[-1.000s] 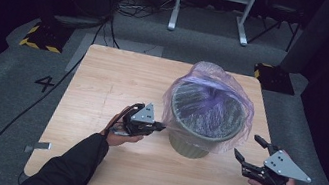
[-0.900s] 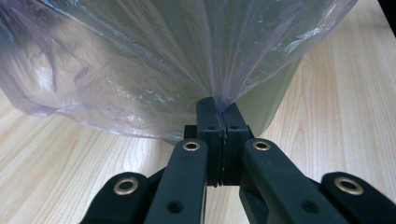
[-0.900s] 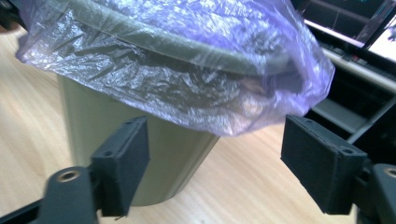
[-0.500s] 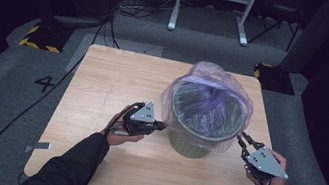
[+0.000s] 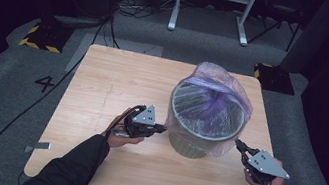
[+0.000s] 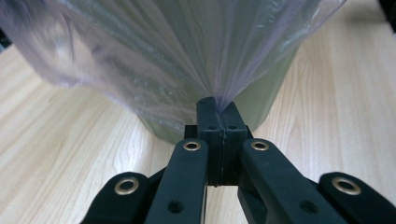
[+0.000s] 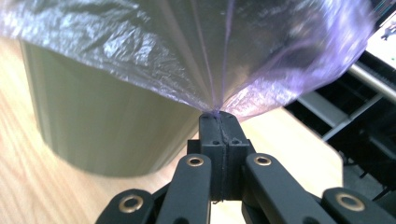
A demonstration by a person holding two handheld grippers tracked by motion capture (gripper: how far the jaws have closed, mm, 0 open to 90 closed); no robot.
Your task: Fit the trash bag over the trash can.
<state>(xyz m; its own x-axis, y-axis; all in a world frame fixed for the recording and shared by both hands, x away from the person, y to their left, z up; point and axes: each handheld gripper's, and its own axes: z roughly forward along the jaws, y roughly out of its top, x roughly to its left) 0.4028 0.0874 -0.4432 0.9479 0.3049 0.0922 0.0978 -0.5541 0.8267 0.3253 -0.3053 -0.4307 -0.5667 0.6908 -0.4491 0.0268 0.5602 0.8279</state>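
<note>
An olive-green bin [image 5: 193, 137] stands on the right half of the wooden table [image 5: 102, 87], lined with a thin purple plastic bag [image 5: 212, 98] that hangs over its rim. My left gripper [image 5: 165, 128] is at the bin's left side, shut on a pinch of the bag's hem [image 6: 219, 95]. My right gripper [image 5: 237, 143] is at the bin's right side; its jaws have just closed and are shut on the bag's hem [image 7: 215, 108] there. In both gripper views the film is drawn into taut folds running to the pinched point. The bin's wall [image 7: 93, 126] stays bare below the film.
The table's right edge [image 5: 263, 154] runs just beside my right hand. Beyond the table lie a grey carpet, black cables [image 5: 4, 131], a yellow-and-black striped block [image 5: 42, 39] at the far left and a white metal frame [image 5: 212, 4] at the back.
My right gripper came in from the right toward the bin, dropped a little, and its open jaws shut on the bag's hem. The left gripper kept its grip and place.
</note>
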